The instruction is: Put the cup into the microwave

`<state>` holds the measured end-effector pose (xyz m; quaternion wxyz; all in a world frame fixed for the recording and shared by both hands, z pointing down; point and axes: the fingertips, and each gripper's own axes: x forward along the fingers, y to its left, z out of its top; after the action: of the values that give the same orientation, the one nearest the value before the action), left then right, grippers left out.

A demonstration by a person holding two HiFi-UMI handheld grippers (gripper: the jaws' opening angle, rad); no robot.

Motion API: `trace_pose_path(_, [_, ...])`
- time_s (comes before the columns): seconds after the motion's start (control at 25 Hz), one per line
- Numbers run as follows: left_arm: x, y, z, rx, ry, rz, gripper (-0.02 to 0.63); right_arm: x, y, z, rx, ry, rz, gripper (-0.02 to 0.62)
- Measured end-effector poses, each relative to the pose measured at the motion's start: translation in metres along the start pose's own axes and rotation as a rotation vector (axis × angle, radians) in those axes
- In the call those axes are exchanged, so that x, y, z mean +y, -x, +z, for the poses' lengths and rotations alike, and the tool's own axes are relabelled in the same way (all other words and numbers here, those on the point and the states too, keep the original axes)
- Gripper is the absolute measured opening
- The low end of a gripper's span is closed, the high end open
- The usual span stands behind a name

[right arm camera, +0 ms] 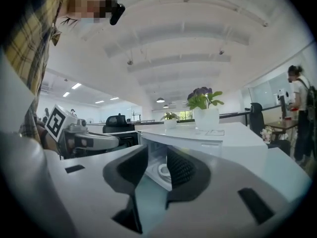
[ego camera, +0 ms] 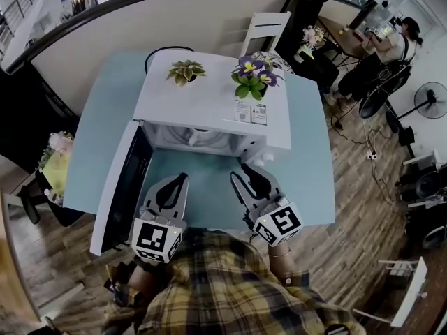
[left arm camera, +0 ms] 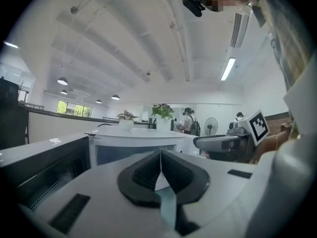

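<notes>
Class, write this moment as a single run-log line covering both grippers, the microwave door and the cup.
left gripper: shut, empty | right gripper: open, empty | microwave: door open | cup: seemingly inside microwave, only partly seen

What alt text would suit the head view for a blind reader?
A white microwave on a blue table, its door swung open, two potted plants on top. Before it, a person holds the left tongs shut, the right tongs open.

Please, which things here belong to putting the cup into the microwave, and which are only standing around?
For the job: microwave, its open door, cup inside it, right gripper, left gripper.
Just around: leafy plant, purple-flowered plant, white chair, standing fan.
</notes>
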<state>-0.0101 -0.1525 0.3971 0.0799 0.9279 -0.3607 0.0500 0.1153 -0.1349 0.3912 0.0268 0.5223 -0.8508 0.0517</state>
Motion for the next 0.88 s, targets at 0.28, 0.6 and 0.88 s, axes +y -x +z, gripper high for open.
trace_pose_path(0.28, [-0.010,0.000,0.001,-0.007,-0.015,-0.002,-0.003,0.000,0.013,0.015,-0.027,0.054,0.009,0.043])
trace_pose_path(0.6, [-0.019,0.003,-0.007,0.011,-0.016,-0.003,-0.008,-0.010,0.030,0.005,-0.030,-0.022,-0.010,0.014])
trace_pose_path(0.88, [-0.020,0.008,-0.014,0.027,0.002,0.012,-0.008,-0.015,0.041,-0.004,-0.022,-0.057,-0.028,0.002])
